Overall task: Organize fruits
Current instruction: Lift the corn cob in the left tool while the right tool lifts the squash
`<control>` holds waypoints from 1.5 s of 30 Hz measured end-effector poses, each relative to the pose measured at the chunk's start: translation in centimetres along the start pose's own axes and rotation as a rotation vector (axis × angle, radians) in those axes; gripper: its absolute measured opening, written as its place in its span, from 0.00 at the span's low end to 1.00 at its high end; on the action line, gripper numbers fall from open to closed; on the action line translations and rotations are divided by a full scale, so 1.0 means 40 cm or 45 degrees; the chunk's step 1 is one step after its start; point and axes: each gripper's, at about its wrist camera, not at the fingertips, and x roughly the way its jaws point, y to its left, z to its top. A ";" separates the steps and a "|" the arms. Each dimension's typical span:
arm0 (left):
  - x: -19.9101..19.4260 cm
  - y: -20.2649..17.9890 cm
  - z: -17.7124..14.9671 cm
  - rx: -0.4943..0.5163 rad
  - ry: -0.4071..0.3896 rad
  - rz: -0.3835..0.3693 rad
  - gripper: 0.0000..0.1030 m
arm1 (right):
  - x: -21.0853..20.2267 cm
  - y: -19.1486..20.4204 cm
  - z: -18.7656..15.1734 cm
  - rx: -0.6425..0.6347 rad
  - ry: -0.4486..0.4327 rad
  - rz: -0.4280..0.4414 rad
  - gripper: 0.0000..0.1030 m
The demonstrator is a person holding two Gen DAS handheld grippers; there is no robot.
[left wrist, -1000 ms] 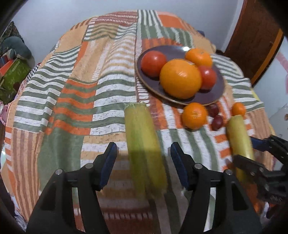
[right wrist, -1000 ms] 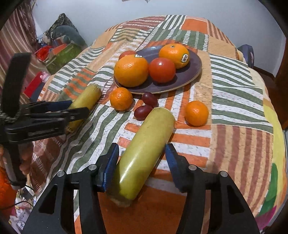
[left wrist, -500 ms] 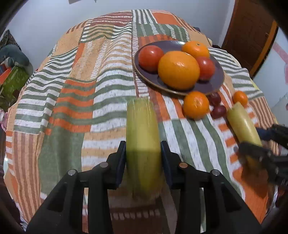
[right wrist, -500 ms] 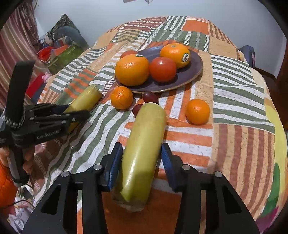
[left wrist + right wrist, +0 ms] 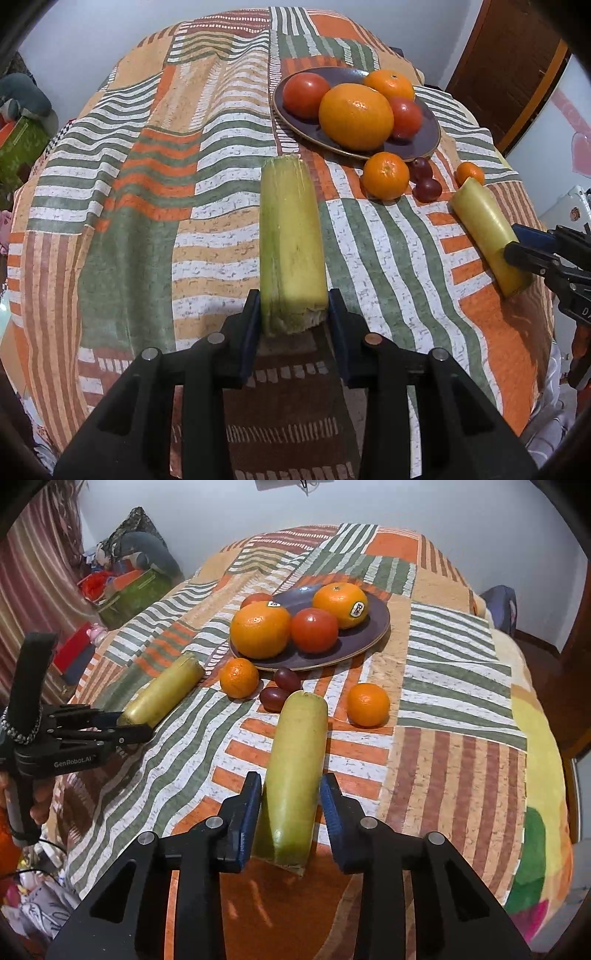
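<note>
Gripping now, left to right: left gripper [image 5: 293,314] clamping the near end of the ribbed yellow-green piece [image 5: 290,243] lying on the striped cloth [image 5: 147,221]; right gripper [image 5: 290,801] pinching the smooth yellow-green piece [image 5: 297,768], jaws snug on its sides. Judging both grasps made, lifting and carrying to a tidy spot next. Crowding the way ahead: loaded plate [image 5: 373,638], loose tangerines [image 5: 239,677] [image 5: 368,704], two grapes [image 5: 280,688] right by the tip.

Ahead of you the dark round plate [image 5: 373,642], small loose mandarins [image 5: 368,704] and grapes [image 5: 287,678] block the way; striped cloth [image 5: 129,192] left lies open.
</note>
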 end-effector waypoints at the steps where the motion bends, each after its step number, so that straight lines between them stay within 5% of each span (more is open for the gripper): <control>1: 0.002 0.001 0.007 -0.001 -0.003 0.000 0.34 | 0.007 -0.001 0.004 0.009 0.012 0.015 0.31; 23: 0.077 0.024 0.110 -0.099 -0.033 -0.018 0.36 | 0.078 -0.011 0.036 0.072 -0.009 0.014 0.33; 45: -0.130 -0.029 0.179 -0.074 -0.291 -0.084 0.36 | -0.073 0.001 0.146 0.040 -0.292 -0.011 0.31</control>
